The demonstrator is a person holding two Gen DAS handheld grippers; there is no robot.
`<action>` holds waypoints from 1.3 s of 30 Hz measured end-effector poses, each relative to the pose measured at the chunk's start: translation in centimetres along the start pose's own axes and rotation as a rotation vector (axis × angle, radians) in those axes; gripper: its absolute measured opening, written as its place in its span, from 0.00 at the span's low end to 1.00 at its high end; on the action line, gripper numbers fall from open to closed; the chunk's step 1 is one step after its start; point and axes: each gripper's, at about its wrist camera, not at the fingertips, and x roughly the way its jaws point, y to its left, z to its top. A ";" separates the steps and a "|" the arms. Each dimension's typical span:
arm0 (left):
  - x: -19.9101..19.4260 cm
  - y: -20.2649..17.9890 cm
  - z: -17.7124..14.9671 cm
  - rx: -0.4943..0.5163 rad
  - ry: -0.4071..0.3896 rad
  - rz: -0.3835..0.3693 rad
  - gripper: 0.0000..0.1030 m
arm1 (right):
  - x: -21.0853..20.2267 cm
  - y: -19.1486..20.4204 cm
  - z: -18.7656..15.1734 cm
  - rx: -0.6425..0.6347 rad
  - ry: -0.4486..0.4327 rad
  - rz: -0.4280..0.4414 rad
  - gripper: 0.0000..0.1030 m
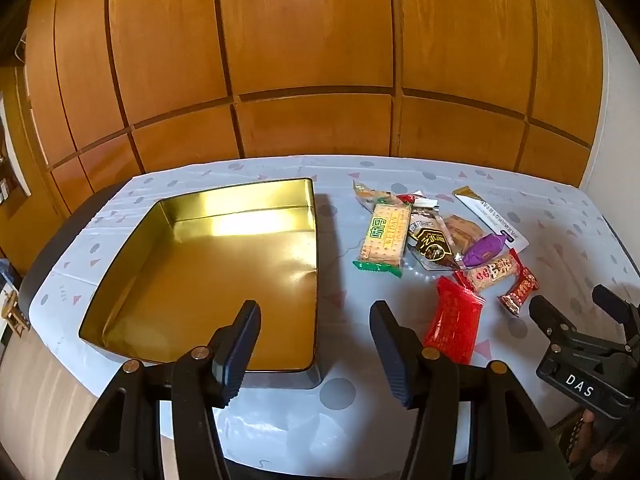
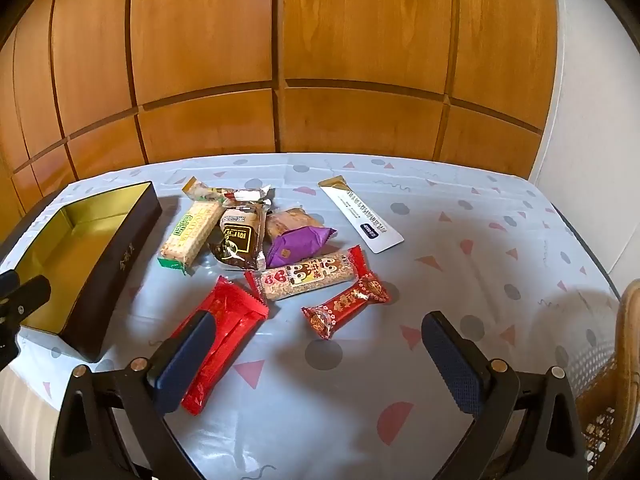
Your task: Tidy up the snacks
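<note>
Both grippers hover with fingers spread wide, gripping nothing: the left gripper (image 1: pixel 316 344) over the gold-lined tin (image 1: pixel 208 280), the right gripper (image 2: pixel 316 360) near the red packet (image 2: pixel 224 332). Other wrapped snacks (image 2: pixel 256 236) lie clustered beside the tin.

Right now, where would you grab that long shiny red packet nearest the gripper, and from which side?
Across its middle, from above, with the right gripper. The long shiny red packet lies flat on the patterned tablecloth, apart from other snacks, so I would pinch its narrow width with the open fingers straddling the long edges.

A home: wood-panelled cabinets (image 2: pixel 280 60) (patterned tablecloth (image 2: pixel 460 280) below).
</note>
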 end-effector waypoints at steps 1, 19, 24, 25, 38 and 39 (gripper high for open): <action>0.1 0.0 0.0 -0.002 0.001 -0.001 0.56 | 0.1 0.0 0.0 -0.001 0.001 0.001 1.00; 0.3 0.0 -0.2 0.006 0.018 -0.008 0.56 | 0.0 0.3 0.0 -0.016 -0.005 -0.007 1.00; 0.1 -0.2 -0.2 0.001 0.003 -0.016 0.56 | 0.0 0.3 0.0 -0.013 -0.004 -0.008 1.00; 0.1 -0.2 -0.2 0.001 0.000 -0.016 0.56 | -0.1 0.3 0.0 -0.012 -0.005 -0.008 1.00; -0.2 -0.4 0.1 -0.009 0.015 -0.035 0.56 | -0.1 0.1 0.0 -0.006 -0.006 -0.006 1.00; -0.2 -0.4 0.1 -0.004 0.011 -0.031 0.56 | -0.1 0.0 0.0 -0.006 -0.006 -0.006 1.00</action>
